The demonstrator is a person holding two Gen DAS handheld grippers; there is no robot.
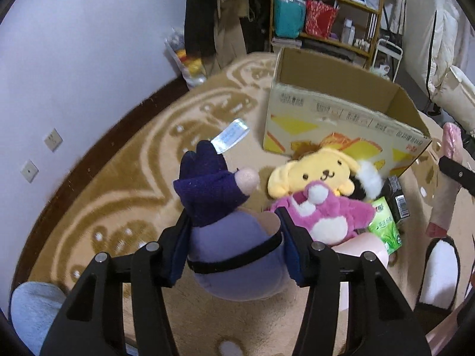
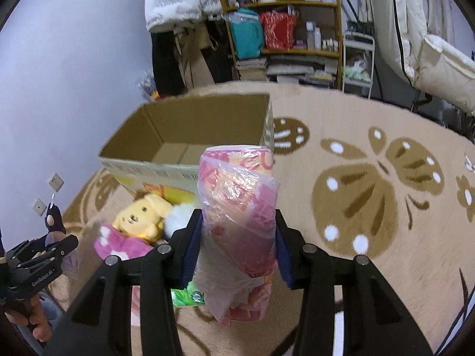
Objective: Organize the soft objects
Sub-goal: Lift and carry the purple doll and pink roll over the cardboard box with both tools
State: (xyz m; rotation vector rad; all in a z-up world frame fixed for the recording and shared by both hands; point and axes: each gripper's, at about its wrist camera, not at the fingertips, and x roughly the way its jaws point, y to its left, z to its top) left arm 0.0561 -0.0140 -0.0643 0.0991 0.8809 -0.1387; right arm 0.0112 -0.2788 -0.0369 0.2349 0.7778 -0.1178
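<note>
Left gripper (image 1: 234, 237) pinching purple plush (image 1: 231, 237) above rug (image 1: 118, 178), right gripper (image 2: 237, 243) clamped on pink roll (image 2: 237, 216), both before open box (image 2: 184, 136), yellow plush (image 1: 314, 175) lying beside it.

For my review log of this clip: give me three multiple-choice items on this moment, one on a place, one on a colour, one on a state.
1. Where does the yellow dog plush lie?
A. inside the box
B. on the carpet before the cardboard box
C. on the shelf

2. What colour is the plush in the left claw?
A. purple
B. green
C. red

3. The right claw is:
A. empty
B. out of view
C. shut on a pink plastic-wrapped roll

Answers: B, it rests on the rug against the box front; A, purple body with a darker hat; C, both pads press the roll.
</note>
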